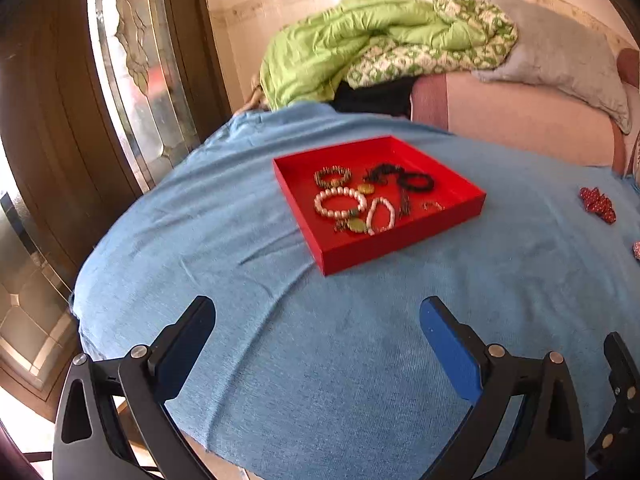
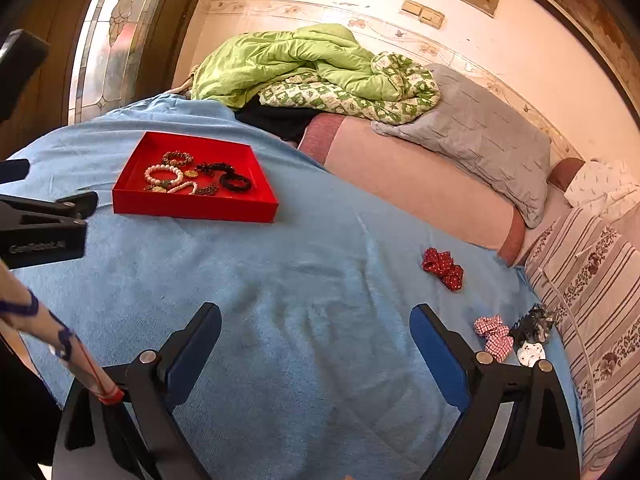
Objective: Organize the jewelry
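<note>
While corner-on to the camera, red tray (image 1: 400,250) of bracelets.

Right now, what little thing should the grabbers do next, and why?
Probably the right gripper should move toward the red polka-dot bow. Both grippers are open and empty, the red tray already holds bracelets, and that bow lies loose on the blue cloth, on the right gripper's side.
</note>
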### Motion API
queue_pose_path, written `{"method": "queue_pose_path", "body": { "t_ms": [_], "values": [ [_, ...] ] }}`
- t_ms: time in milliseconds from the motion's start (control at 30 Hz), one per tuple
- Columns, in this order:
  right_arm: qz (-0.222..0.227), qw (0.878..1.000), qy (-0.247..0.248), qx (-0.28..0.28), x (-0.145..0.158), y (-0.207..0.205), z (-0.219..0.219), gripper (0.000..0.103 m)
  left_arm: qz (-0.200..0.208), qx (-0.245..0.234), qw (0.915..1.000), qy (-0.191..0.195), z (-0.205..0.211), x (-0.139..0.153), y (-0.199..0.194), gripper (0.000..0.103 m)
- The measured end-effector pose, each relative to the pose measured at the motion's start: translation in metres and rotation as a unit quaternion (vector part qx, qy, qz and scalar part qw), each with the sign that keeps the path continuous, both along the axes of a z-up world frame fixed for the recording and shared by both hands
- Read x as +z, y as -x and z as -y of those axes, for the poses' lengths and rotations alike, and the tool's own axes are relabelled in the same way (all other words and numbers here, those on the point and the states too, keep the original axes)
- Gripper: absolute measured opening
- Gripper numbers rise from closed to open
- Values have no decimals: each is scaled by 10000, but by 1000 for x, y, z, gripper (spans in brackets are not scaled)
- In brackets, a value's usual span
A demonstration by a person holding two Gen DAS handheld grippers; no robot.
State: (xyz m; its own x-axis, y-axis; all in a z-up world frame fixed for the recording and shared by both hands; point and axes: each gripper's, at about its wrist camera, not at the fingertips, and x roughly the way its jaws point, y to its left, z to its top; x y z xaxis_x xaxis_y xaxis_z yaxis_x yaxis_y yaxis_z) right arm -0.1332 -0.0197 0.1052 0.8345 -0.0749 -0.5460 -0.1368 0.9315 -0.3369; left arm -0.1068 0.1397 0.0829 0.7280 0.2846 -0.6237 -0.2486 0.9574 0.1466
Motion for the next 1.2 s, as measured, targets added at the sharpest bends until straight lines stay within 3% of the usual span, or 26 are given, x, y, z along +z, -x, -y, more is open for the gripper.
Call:
{"method": "queue_pose_path", "body": {
  "t_ms": [1200],
  "values": [
    [-87, 9997, 196, 111, -10, 3, -8, 98, -89, 233, 9996, 111, -16, -2, -3, 102]
  ]
}}
